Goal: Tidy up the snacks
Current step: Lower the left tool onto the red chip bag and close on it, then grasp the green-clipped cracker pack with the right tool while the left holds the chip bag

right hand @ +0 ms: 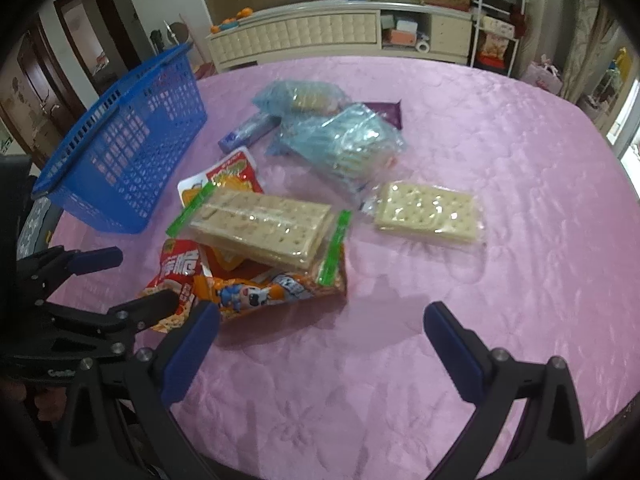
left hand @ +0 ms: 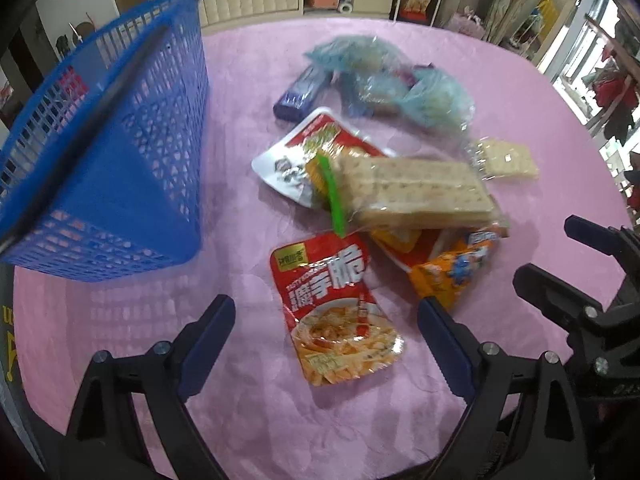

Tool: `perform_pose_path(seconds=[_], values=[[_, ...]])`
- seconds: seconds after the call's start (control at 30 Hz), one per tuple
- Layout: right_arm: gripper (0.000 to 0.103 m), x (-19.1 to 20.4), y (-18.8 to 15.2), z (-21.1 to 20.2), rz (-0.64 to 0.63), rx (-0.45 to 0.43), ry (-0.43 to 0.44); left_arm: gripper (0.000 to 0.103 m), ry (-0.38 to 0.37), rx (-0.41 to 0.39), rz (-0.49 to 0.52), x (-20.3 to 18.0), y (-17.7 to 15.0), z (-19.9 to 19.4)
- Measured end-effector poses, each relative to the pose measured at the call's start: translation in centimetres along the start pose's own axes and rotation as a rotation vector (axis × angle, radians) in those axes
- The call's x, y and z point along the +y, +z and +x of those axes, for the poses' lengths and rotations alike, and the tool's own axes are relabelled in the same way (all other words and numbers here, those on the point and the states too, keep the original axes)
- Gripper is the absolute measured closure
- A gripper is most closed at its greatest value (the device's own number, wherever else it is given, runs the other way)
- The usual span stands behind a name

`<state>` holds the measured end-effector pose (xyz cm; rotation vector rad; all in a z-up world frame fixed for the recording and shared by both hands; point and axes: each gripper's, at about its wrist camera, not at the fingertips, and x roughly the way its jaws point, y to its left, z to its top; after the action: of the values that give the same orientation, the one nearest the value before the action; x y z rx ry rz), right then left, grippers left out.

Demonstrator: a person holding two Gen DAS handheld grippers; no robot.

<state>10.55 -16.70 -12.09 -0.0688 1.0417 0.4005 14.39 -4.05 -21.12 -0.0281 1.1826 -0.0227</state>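
A pile of snacks lies on the pink table. A red noodle-snack pouch (left hand: 334,306) lies nearest my left gripper (left hand: 326,320), which is open and empty just above it. A long cracker pack with green ends (left hand: 416,194) (right hand: 260,226) rests on an orange bag (left hand: 452,270) (right hand: 276,290) and a red-white pouch (left hand: 296,160). A small cracker pack (right hand: 426,212) lies to the right. Blue clear bags (right hand: 340,136) and a purple bar (left hand: 298,94) lie further back. My right gripper (right hand: 320,328) is open and empty, near the orange bag.
A blue mesh basket (left hand: 120,152) (right hand: 124,148) stands at the table's left. The other gripper shows at each view's edge (left hand: 592,280) (right hand: 80,288). A cream cabinet (right hand: 340,36) and shelves stand beyond the table's far edge.
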Motion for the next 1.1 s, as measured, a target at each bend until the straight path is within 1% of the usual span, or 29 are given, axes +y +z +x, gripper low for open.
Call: perform_pose_path(seconds=[0.13, 0.2, 0.37, 0.43, 0.47, 0.53, 0.6, 0.63, 0.7, 0.73, 0.77, 0.87, 0.9, 1.03, 1.1], values=[[0.000, -0.3, 0.0, 0.9, 0.005, 0.010, 0.008, 0.011, 0.018, 0.021, -0.004, 0.4, 0.2, 1.4], [0.000, -0.4, -0.1, 1.4, 0.008, 0.016, 0.002, 0.011, 0.038, 0.036, -0.001, 0.5, 0.3, 2.3], [0.000, -1.0, -0.3, 2.1, 0.038, 0.033, 0.010, 0.012, 0.037, 0.065, 0.009, 0.1, 0.5, 3.7], [0.000, -1.2, -0.4, 2.1, 0.042, 0.035, 0.011, 0.013, 0.037, 0.057, 0.005, 0.0, 0.6, 3.8], [0.000, -1.2, -0.4, 2.2, 0.042, 0.036, 0.010, 0.017, 0.036, 0.054, 0.002, 0.0, 0.8, 4.0], [0.000, -1.3, -0.5, 2.2, 0.044, 0.040, 0.015, 0.029, 0.036, 0.043, -0.003, -0.1, 1.2, 4.0], [0.000, -1.3, -0.6, 2.1, 0.040, 0.043, 0.024, 0.052, 0.032, 0.031, 0.001, -0.5, 1.6, 3.7], [0.000, -1.2, -0.5, 2.3, 0.037, 0.043, 0.025, 0.054, 0.032, 0.032, 0.009, -0.8, 1.6, 3.6], [0.000, -1.2, -0.6, 2.2, 0.031, 0.044, 0.036, 0.062, 0.026, 0.037, 0.011, -1.2, 1.6, 3.6], [0.000, -1.2, -0.6, 2.1, 0.029, 0.043, 0.043, 0.065, 0.021, 0.037, 0.009, -1.4, 1.7, 3.7], [0.000, -1.2, -0.6, 2.0, 0.025, 0.041, 0.051, 0.072, 0.017, 0.036, 0.004, -1.4, 1.7, 3.6], [0.000, -1.2, -0.5, 1.7, 0.001, 0.040, 0.060, 0.075, -0.013, 0.038, -0.041, -1.2, 1.7, 3.3], [0.000, -1.3, -0.3, 1.4, -0.008, 0.040, 0.068, 0.075, -0.020, 0.032, -0.049, -1.3, 1.3, 2.5], [0.000, -1.2, 0.9, 0.4, -0.072, 0.019, 0.089, 0.075, -0.031, -0.030, -0.065, -0.7, 0.5, -0.3], [0.000, -0.8, 1.8, -0.1, -0.126, 0.008, 0.160, 0.075, -0.025, -0.047, -0.059, -0.6, 0.3, -1.3]])
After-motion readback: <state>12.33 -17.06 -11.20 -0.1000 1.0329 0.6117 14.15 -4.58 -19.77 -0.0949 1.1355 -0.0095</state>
